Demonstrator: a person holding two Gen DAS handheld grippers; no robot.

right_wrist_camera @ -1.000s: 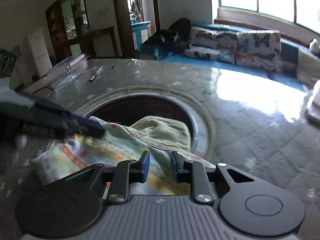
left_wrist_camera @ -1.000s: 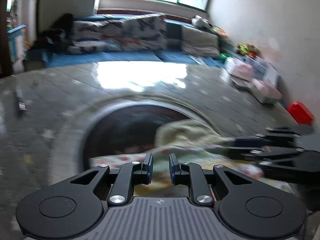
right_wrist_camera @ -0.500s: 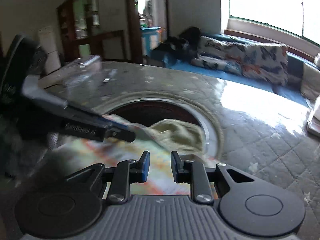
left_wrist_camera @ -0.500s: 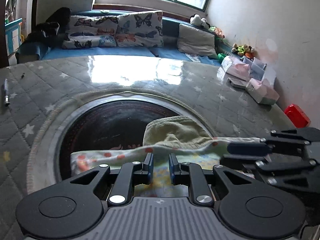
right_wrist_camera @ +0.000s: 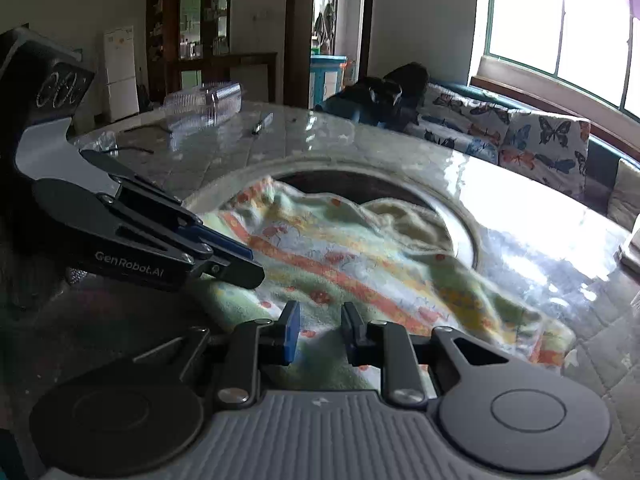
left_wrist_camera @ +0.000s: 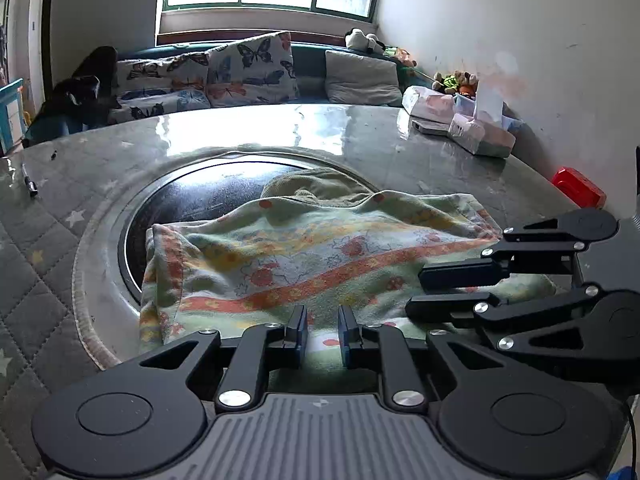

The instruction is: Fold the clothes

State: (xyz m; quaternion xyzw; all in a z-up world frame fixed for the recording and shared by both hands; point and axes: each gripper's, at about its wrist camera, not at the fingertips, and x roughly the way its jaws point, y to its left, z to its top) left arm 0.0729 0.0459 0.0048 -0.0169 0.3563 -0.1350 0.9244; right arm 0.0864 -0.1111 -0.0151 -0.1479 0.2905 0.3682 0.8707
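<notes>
A pale green cloth with orange stripes and red prints [left_wrist_camera: 304,256] lies crumpled on the round table, partly over the dark centre disc [left_wrist_camera: 208,200]; it also shows in the right wrist view [right_wrist_camera: 360,264]. My left gripper [left_wrist_camera: 322,334] hovers at the cloth's near edge, jaws a small gap apart, nothing between them. My right gripper [right_wrist_camera: 318,334] is likewise slightly open and empty over the cloth's near part. The right gripper shows at the right of the left wrist view [left_wrist_camera: 424,292]; the left gripper shows at the left of the right wrist view [right_wrist_camera: 248,264].
The grey quilted table cover [left_wrist_camera: 40,280] surrounds the disc. Tissue packs and boxes [left_wrist_camera: 472,128] and a red box [left_wrist_camera: 578,186] sit at the table's right edge. A pen [left_wrist_camera: 30,184] lies far left. A clear plastic container [right_wrist_camera: 204,104] stands at the far side.
Both grippers have moved back toward the cloth's near edge and lowered over it. The cloth now lies spread flatter across the disc's near side.
</notes>
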